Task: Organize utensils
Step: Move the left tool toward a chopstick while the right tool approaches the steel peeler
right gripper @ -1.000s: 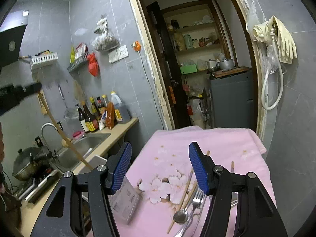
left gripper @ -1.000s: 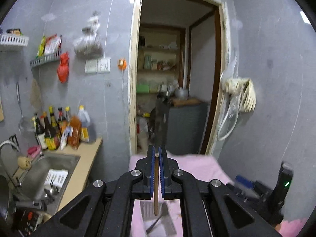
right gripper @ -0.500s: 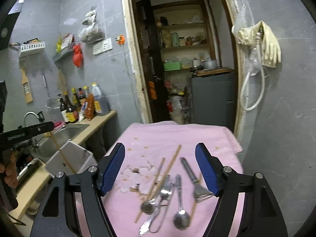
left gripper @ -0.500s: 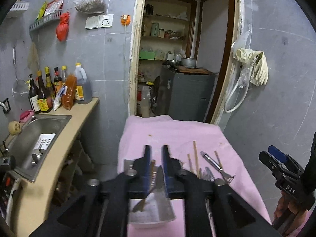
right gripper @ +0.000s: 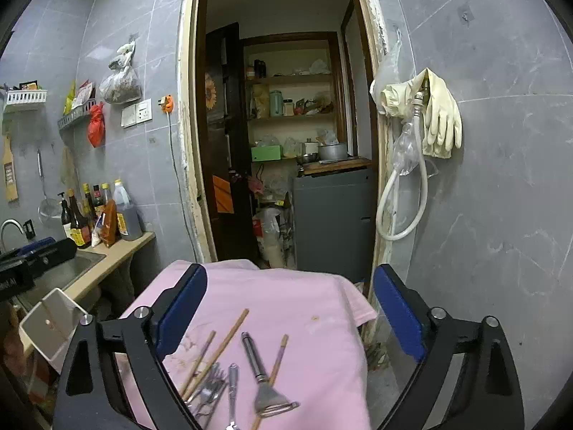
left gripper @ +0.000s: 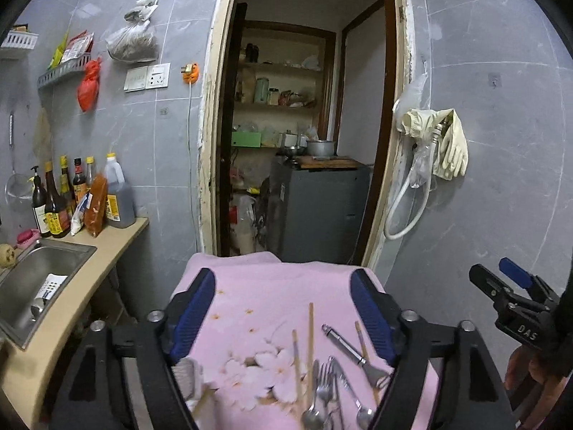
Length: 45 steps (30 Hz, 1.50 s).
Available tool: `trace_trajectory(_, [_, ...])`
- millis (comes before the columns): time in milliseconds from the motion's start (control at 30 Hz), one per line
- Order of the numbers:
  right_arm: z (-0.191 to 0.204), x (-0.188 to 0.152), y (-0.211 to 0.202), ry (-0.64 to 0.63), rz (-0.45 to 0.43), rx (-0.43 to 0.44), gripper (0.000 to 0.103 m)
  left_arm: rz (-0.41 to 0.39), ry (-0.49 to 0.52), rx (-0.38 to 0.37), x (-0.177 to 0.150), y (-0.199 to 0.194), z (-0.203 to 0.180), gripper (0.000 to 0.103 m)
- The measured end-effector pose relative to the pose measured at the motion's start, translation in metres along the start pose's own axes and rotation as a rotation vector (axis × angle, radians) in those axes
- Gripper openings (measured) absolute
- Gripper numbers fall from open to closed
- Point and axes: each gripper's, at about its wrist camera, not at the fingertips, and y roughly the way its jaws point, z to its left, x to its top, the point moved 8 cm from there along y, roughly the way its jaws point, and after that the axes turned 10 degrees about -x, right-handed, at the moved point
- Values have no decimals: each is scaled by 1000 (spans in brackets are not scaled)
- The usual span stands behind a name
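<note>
Both tools are seen with their jaws spreading, and nothing is held between either pair. The left gripper [left gripper: 283, 317] is pointed out over the pink cloth [left gripper: 272, 286], and the utensils are found below it and toward its right finger: a long chopstick [left gripper: 311, 337], a peeler [left gripper: 345, 345], a fork [left gripper: 324, 387] and spoons, touching or crossing one another in a loose pile. From the right gripper [right gripper: 286, 317] the same pile is met low and toward its left finger, with the peeler [right gripper: 256, 362] almost midway between the jaws. Their long axes are laid roughly along the pointing line of both tools, so a grasp across a handle is judged possible from either. The right gripper is judged the better centred. A white container [right gripper: 52, 326] is seen off its left side.
</note>
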Motion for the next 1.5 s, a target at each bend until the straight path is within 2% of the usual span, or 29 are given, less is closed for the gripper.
trace_trajectory(67, [-1,-1,8,-10,-1,8,96,-5,-8,6,-5,10,-4,81])
trace_trajectory(167, [-1,-9,25,-34,9,26,100,11,-17,34,-18,31,-9,90])
trace_trajectory(300, [4,-26,49,-69,33,44,101,28,-11,71,-33,51,-8,98])
trace_trajectory(367, [6,-36,61,-81,46,54,101,43,-4,96,-42,63,-6,99])
trace_trajectory(400, [8,-42,68,-86,53,61,101,45,27,131,-47,70,-5,100])
trace_trajectory(567, [9,-66,94,-88,92,78,101,84,139,198,-58,94,-12,102])
trace_trajectory(933, [4,-102,133,-75,191,116,101,136,252,211,-56,128,-24,102])
trace_trajectory(1233, [25,-111,135,-75,217,172,101,148,234,245,-51,120,-1,102])
trace_trajectory(1500, [33,-101,131,-65,193,186,101,62,224,215,-18,102,-10,102])
